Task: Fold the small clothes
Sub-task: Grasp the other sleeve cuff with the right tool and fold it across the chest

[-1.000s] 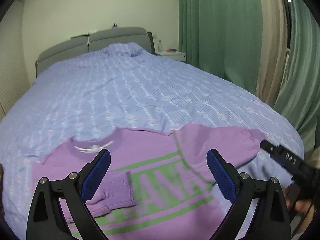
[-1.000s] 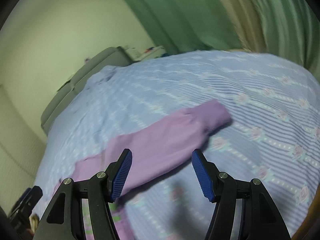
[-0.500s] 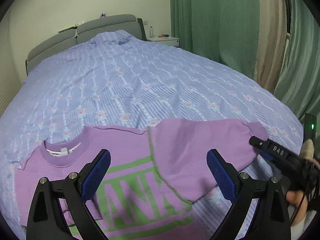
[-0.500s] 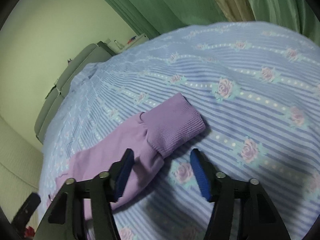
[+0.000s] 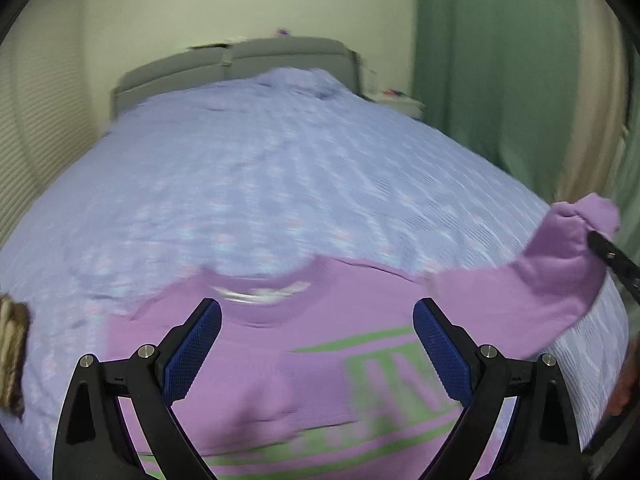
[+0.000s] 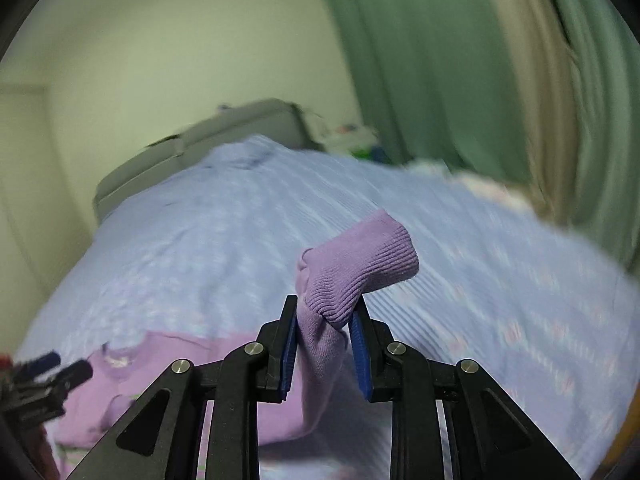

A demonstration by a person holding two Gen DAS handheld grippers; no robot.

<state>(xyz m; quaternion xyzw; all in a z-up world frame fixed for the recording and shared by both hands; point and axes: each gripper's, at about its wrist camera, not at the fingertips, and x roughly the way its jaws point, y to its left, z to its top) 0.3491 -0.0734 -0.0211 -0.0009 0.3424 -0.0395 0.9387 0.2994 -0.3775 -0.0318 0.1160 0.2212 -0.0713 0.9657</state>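
Since the earlier frame the ribbed cuff of the purple knit sweater's sleeve (image 6: 356, 268) has come up off the bed and now sits between the right gripper (image 6: 325, 344) fingers, which are closing on it, blue pads pressing the fabric from both sides. Cuff end sticks up and flops to the right above the fingertips; sleeve hangs down from the grip toward the body of the purple sweater with green lettering (image 5: 304, 364), which lies flat on the lilac striped floral bedspread (image 5: 256, 184), collar toward the headboard. From the left wrist view the lifted sleeve rises at far right, pinched by the black tip of the right gripper. Left gripper (image 5: 317, 344) hovers above the sweater chest, fingers spread wide, nothing between them. Grey padded headboard (image 5: 240, 60) at the far end, green curtain (image 5: 492, 60) to the right. Both views motion-blurred.
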